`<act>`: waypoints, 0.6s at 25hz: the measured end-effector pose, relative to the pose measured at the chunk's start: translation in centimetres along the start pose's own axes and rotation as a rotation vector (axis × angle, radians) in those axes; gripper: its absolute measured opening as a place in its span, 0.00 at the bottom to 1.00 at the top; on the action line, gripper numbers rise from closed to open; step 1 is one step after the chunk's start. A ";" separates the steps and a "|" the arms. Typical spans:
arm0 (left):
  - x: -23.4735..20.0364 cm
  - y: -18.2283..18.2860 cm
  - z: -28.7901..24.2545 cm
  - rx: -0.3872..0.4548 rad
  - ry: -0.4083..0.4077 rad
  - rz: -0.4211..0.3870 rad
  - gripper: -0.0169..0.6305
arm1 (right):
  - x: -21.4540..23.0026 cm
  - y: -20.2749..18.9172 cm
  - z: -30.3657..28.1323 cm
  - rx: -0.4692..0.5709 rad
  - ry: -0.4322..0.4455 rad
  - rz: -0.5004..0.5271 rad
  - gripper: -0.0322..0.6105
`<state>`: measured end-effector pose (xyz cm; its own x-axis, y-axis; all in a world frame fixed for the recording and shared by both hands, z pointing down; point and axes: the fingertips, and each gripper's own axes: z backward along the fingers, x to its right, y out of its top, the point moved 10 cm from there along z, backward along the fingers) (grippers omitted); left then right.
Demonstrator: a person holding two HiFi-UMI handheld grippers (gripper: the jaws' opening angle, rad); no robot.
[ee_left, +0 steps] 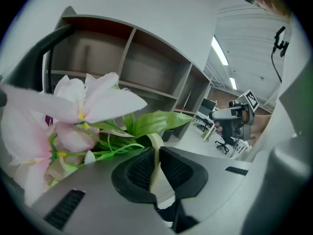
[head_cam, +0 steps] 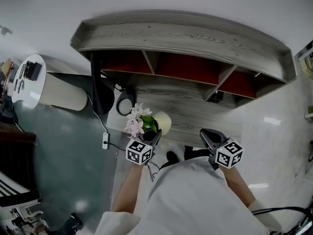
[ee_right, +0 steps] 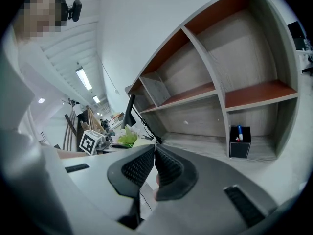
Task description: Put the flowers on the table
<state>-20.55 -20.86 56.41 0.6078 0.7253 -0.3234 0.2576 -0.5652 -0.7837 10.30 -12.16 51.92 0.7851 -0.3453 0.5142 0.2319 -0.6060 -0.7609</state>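
Observation:
Pale pink flowers [head_cam: 136,120] with green leaves [head_cam: 149,124] stand in a cream pot [head_cam: 164,122] over the front left part of the grey wooden desk [head_cam: 195,119]. My left gripper [head_cam: 155,134] is shut on the pot's rim. In the left gripper view that cream rim [ee_left: 155,161] is pinched between the black pads of the left gripper [ee_left: 157,150], with the flowers [ee_left: 73,106] large just beyond. My right gripper [head_cam: 205,133] hangs at the desk's front edge, to the right of the pot. Seen in its own view, the right gripper [ee_right: 153,148] is shut with nothing in it.
A shelf hutch [head_cam: 186,38] with red-lined compartments rises behind the desk. A small black pen box [ee_right: 239,142] stands at its back right. A black round object [head_cam: 126,104] and a dark post [head_cam: 100,92] are at the desk's left. A power strip [head_cam: 105,141] lies on the floor.

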 end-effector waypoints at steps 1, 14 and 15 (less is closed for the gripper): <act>-0.3 0.1 -0.6 -0.007 0.004 -0.005 0.10 | 0.4 0.1 -0.1 -0.004 0.000 -0.004 0.08; -3.9 0.4 -8.5 -0.184 0.053 -0.089 0.10 | 4.1 1.4 -1.4 -0.043 0.003 -0.034 0.08; -4.1 0.4 -9.1 -0.199 0.054 -0.094 0.10 | 4.4 1.5 -1.4 -0.046 0.002 -0.036 0.08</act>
<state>-16.14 -27.61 62.23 0.6119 0.7596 -0.2205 0.4549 -0.5660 -0.6875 13.25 -15.61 53.58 0.7757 -0.3236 0.5419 0.2338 -0.6502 -0.7229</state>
